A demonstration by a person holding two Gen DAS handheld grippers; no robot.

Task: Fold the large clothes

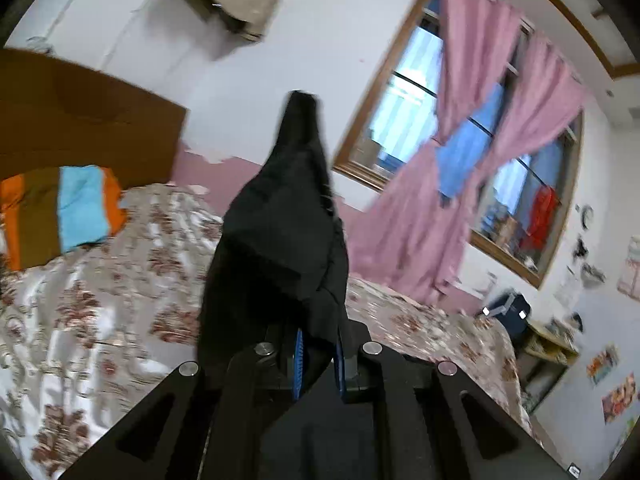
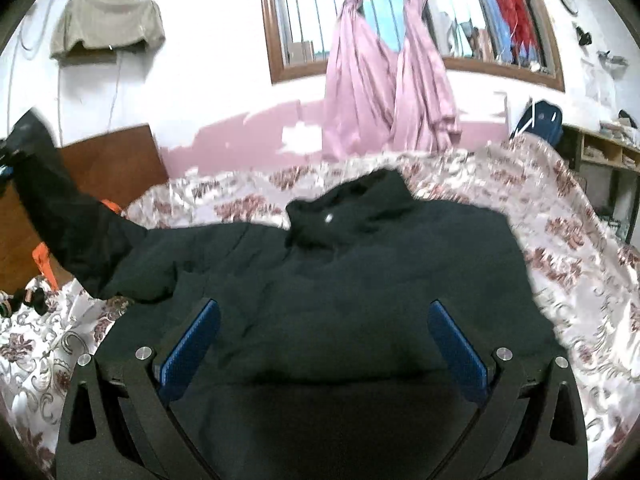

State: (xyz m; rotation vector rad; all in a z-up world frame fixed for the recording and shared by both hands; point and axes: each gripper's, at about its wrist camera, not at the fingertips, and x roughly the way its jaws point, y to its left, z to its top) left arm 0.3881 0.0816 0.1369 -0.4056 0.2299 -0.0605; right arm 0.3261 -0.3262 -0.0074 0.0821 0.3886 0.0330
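Observation:
A large black jacket [image 2: 360,272] lies spread on the floral bedspread [image 2: 568,240], collar [image 2: 360,200] toward the window. One sleeve [image 2: 68,216] is pulled up and out to the left. In the left wrist view my left gripper [image 1: 319,360] is shut on that sleeve [image 1: 288,220], whose black cloth rises in front of the camera and hides the fingertips. My right gripper [image 2: 323,306] hovers over the jacket's body, wide open, with nothing pressed between its blue pads [image 2: 192,344].
A wooden headboard [image 1: 80,120] stands at the left, with a folded orange, brown and blue striped blanket [image 1: 60,208] below it. Pink curtains [image 2: 380,92] hang at the window behind the bed. A blue bag [image 2: 540,120] and a desk [image 2: 600,152] stand at the right.

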